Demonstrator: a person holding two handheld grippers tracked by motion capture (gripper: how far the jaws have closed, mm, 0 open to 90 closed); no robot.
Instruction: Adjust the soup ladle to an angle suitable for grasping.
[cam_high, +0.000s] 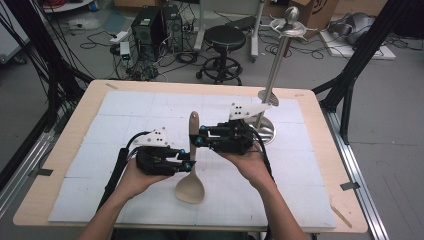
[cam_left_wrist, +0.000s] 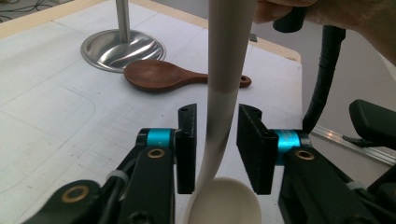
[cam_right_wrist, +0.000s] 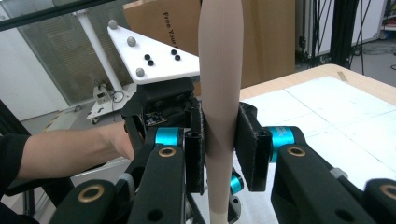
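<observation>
A pale wooden spoon (cam_high: 190, 189) stands almost upright over the white mat (cam_high: 125, 115), bowl down near the table's front. My right gripper (cam_high: 198, 136) is shut on its handle (cam_right_wrist: 219, 46), both pads pressed against the wood. Lower down, my left gripper (cam_high: 188, 160) brackets the spoon's neck (cam_left_wrist: 219, 116) just above the bowl. In the left gripper view its jaws stand a little off the wood on either side, so the left gripper (cam_left_wrist: 217, 112) is open around the spoon. The right gripper (cam_right_wrist: 222, 109) points toward the left hand.
A dark brown wooden spoon (cam_left_wrist: 163, 74) lies flat beside the round base (cam_left_wrist: 100, 51) of a metal stand (cam_high: 272, 75) at the mat's far right. Cables trail from both grippers. A stool (cam_high: 225, 37) and computer cases (cam_high: 155, 27) stand beyond the table.
</observation>
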